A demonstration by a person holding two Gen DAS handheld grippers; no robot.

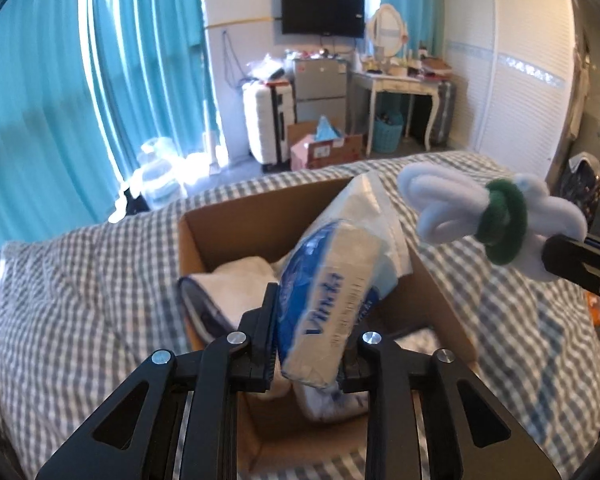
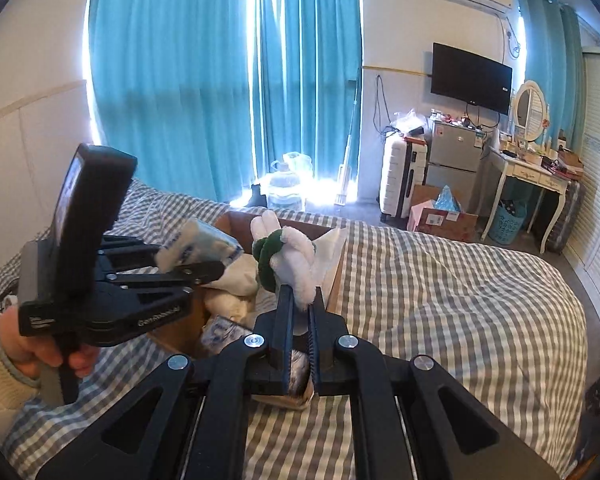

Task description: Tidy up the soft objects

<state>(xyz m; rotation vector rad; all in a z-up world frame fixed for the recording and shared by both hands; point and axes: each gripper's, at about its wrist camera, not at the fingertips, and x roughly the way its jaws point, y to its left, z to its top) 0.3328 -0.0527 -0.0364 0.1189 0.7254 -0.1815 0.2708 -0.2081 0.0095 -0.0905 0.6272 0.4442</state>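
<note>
Left gripper [image 1: 306, 332] fingers clamped on blue-white plastic tissue pack [image 1: 332, 304], hovering over open brown cardboard box [image 1: 236, 224] on grey-checked bed [image 1: 80, 280]. Right gripper [image 2: 300, 304] fingers pinching white plush toy with green ring [image 2: 290, 258] above box. Teal curtains [image 2: 220, 80] way back.

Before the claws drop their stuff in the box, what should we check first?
1. Left claw is gripping the tissue pack: ok, pinched between both fingers.
2. Right claw is gripping the white plush toy: ok, held by its lower end.
3. Tissue pack is over the cardboard box: ok, it hangs above the opening.
4. Plush toy is over the box: cannot tell; in the left wrist view it looks off to the box's right side.
5. Room left in the box: ok, bare cardboard floor shows beside the white cloth and packs inside.
6. Claws clear of each other: ok, apart.
</note>
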